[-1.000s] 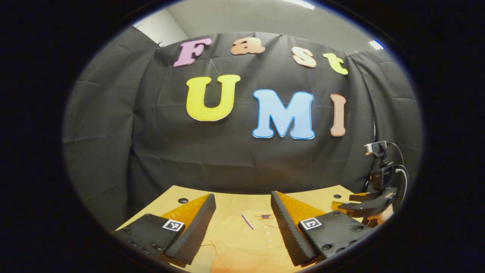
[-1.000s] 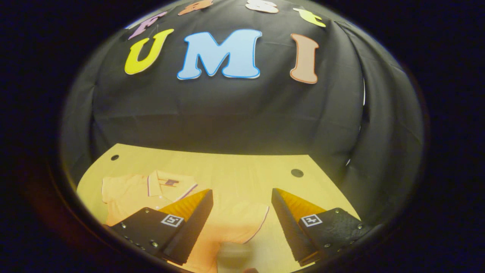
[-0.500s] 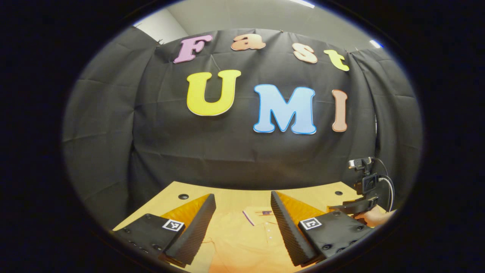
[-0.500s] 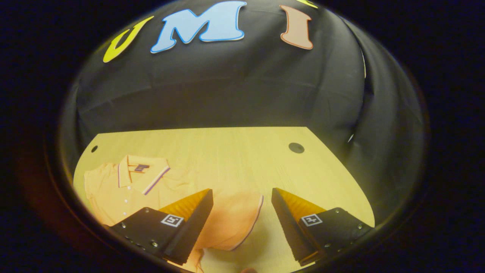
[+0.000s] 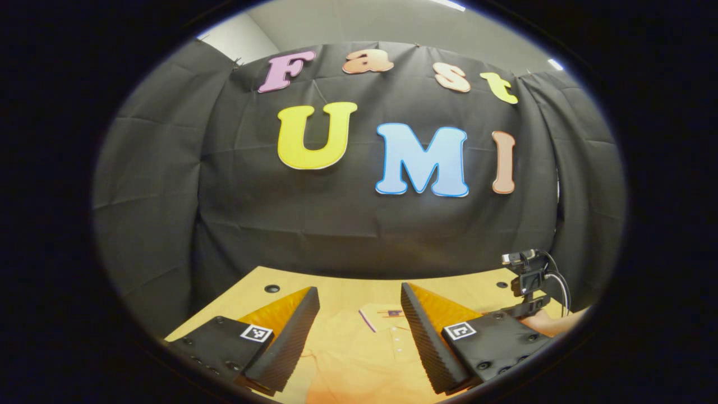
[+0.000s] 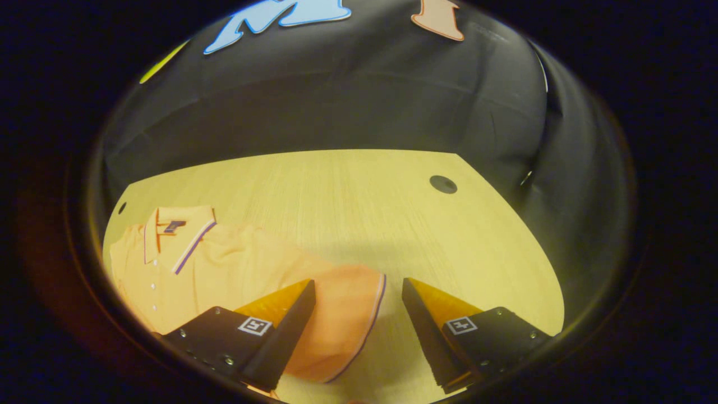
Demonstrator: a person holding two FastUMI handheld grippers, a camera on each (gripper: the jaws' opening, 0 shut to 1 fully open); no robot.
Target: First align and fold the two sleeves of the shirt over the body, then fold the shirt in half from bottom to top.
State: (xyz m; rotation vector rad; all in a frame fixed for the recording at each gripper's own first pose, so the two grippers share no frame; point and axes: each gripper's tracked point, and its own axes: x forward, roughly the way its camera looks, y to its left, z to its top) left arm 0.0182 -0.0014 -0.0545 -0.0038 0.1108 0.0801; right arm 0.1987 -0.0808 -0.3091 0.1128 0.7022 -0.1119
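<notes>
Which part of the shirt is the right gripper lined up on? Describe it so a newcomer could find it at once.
On the pale wooden table lies an orange polo shirt, collar toward the black wall. Its short sleeve spreads out sideways from the body, between the open fingers of the right gripper. A thin dark and white stripe along its curved cuff sets it apart from the plain body.

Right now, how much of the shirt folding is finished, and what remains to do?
Nothing is folded yet. The orange polo shirt lies flat on the light wooden table, its striped-cuff sleeve spread out sideways. In hand: the right gripper, fingers open, straddles that sleeve's cuff; the left gripper, also open, hovers over the collar. Left: both sleeve folds, then the bottom-to-top fold.
</notes>
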